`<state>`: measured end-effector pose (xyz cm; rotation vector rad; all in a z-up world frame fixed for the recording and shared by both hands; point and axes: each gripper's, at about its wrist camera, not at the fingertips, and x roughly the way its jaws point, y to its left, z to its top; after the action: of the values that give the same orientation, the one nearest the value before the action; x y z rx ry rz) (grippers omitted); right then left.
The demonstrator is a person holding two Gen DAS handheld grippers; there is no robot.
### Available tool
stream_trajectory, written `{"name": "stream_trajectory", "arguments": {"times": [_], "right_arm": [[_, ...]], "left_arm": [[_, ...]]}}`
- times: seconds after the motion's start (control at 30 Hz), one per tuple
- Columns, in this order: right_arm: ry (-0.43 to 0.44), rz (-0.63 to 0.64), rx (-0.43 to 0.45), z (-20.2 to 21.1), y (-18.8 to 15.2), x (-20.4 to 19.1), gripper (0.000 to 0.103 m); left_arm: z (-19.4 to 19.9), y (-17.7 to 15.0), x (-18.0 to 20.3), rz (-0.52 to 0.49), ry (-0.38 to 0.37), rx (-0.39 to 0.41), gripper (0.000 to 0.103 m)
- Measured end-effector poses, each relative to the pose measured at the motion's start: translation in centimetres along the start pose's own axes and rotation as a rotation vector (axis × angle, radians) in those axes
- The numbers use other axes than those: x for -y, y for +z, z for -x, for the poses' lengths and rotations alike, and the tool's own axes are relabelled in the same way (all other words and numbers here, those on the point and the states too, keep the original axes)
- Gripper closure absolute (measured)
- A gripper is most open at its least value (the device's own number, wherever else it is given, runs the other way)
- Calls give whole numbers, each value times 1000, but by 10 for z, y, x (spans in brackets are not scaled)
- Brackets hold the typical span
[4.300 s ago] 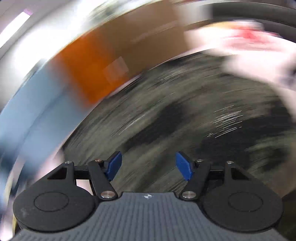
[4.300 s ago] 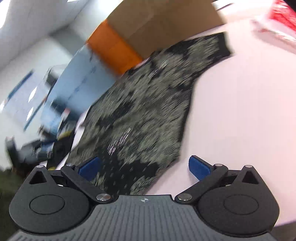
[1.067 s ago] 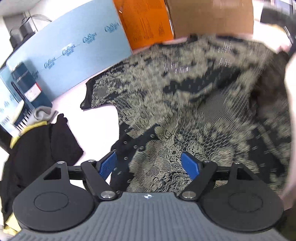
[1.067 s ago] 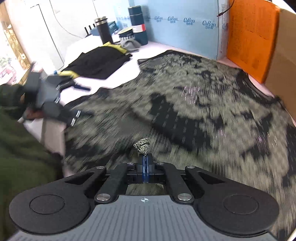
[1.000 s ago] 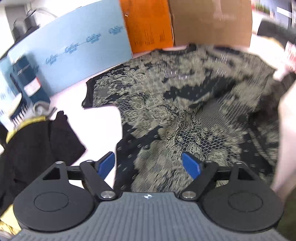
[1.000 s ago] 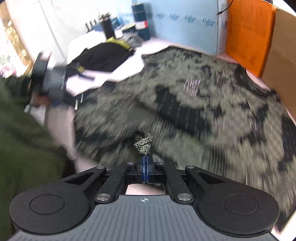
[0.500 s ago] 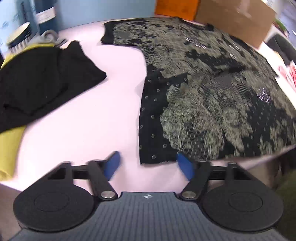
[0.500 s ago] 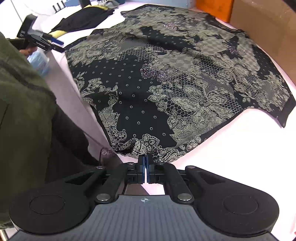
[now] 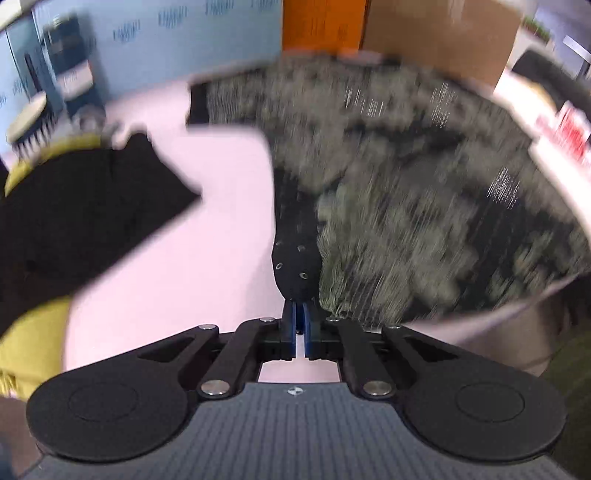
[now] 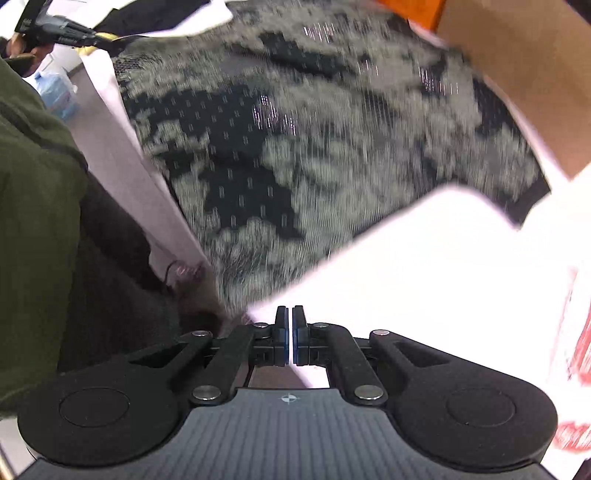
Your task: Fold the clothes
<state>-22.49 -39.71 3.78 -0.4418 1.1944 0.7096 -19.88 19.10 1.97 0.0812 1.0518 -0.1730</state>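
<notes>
Pale pink worktop (image 9: 207, 236) carrying a black top with pale lace print (image 9: 406, 177), spread flat from the near edge back to the cardboard box (image 9: 436, 33) and orange panel (image 9: 317, 22) at the far edge, presumably laid out for folding. A black garment over a yellow one (image 9: 85, 206) lies apart toward the worktop's left edge. Left hand-held gripper (image 9: 300, 314): jaws pressed together, pinching the top's near-left hem corner, judged the anchor for a fold. Right hand-held gripper (image 10: 289, 321): jaws pressed together at the near edge on bare worktop, just beside the hem's right end; no cloth shows between them.
</notes>
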Motion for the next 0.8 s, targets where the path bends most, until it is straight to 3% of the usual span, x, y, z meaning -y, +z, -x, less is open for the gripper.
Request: {"name": "stream_trajectory", "arguments": {"times": [0.07,0.13,0.2,0.23,0.27,0.3,0.33,0.43,0.5,0.53,0.57,0.6,0.7,0.8], "right_arm": [[54,-164,59,-3,-16,16,99],[150,-389,194,-5,-38,31,97],[211,-557,299,-12,-58,33,89],[229,-615,341,-16,-67,30,79],[237,-661,374,-21,-73,27,73],[243,-705,402,-27,-79,24,65],[255,-744,424,-32,-83,21,64],[252,-793,456,-46,-84,13,64],[198,-780,453,-51,-77,6,65],[166,-776,450,-52,-74,3,73],[145,-778,447,-52,-71,2,82],[152,-789,459,-50,-71,4,101],[199,-813,518,-34,-74,9,101],[193,-812,559,-7,-78,15,101]], "left_arm": [[-8,-7,1,16,12,-12,97],[-8,-9,0,39,5,9,92],[-6,-10,-2,66,-18,22,72],[-6,-10,-3,73,-24,28,53],[-6,-10,-4,75,-28,33,42],[-7,-10,-3,75,-31,35,41],[-9,-8,-1,75,-33,32,40],[-16,-5,3,56,-28,19,42],[-16,-2,7,29,-18,19,64],[-14,0,7,21,-22,26,94],[-12,2,8,12,-25,33,100],[-10,5,8,4,-29,40,100],[7,16,9,-14,-43,90,100],[18,24,9,-35,-64,113,99]]}}
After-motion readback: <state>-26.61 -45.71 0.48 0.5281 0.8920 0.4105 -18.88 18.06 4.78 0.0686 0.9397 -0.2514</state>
